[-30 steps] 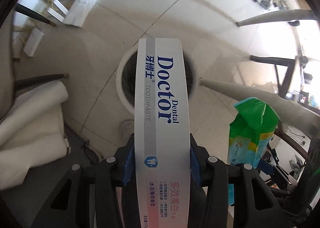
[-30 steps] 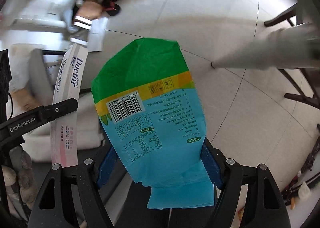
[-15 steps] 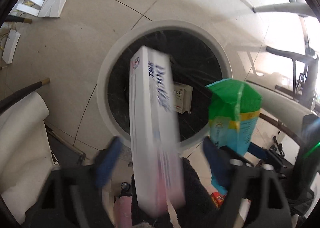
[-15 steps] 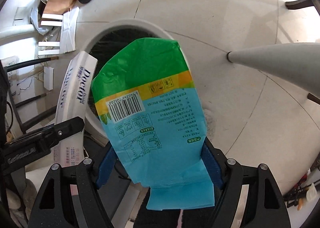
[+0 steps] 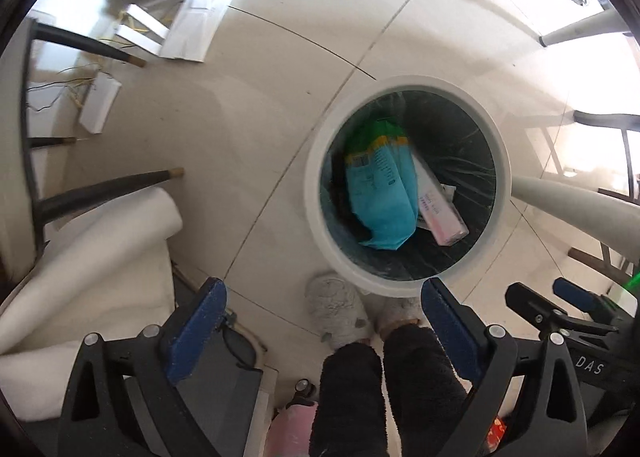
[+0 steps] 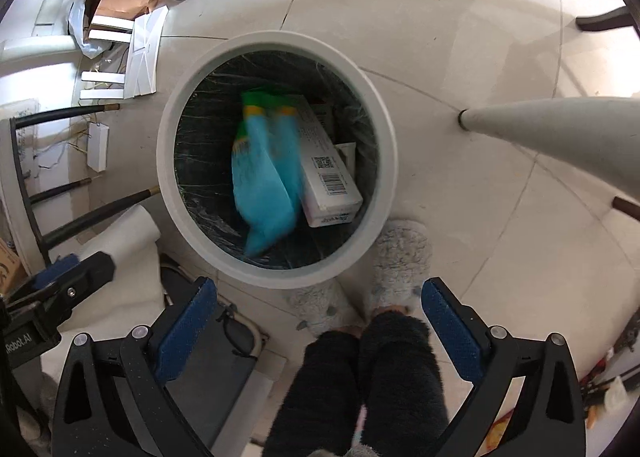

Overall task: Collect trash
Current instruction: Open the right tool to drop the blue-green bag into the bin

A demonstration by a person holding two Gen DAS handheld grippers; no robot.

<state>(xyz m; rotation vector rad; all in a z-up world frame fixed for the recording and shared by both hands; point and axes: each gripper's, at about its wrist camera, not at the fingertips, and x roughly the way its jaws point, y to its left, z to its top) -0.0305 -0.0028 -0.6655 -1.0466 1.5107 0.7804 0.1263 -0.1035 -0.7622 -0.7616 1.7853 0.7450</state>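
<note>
A round white trash bin (image 5: 316, 193) with a black liner stands on the tiled floor; it also shows in the right wrist view (image 6: 384, 145). Inside lie the blue-and-green bag (image 5: 380, 197) and the white toothpaste box (image 5: 438, 209). In the right wrist view the bag (image 6: 266, 185) is motion-blurred beside the box (image 6: 326, 173). My left gripper (image 5: 324, 317) is open and empty above the bin's near side. My right gripper (image 6: 320, 315) is open and empty too.
The person's legs and grey slippers (image 6: 400, 257) stand just before the bin. A white table leg (image 6: 560, 133) slants at the right. A chair with dark legs (image 5: 104, 189) and white cushion (image 5: 88, 257) is at the left. Papers and boxes (image 5: 200, 17) lie on the far floor.
Both grippers opened. The toothpaste box dropped from the left gripper and the blue-and-green bag dropped from the right gripper into the bin. Both cameras now look down over the bin.
</note>
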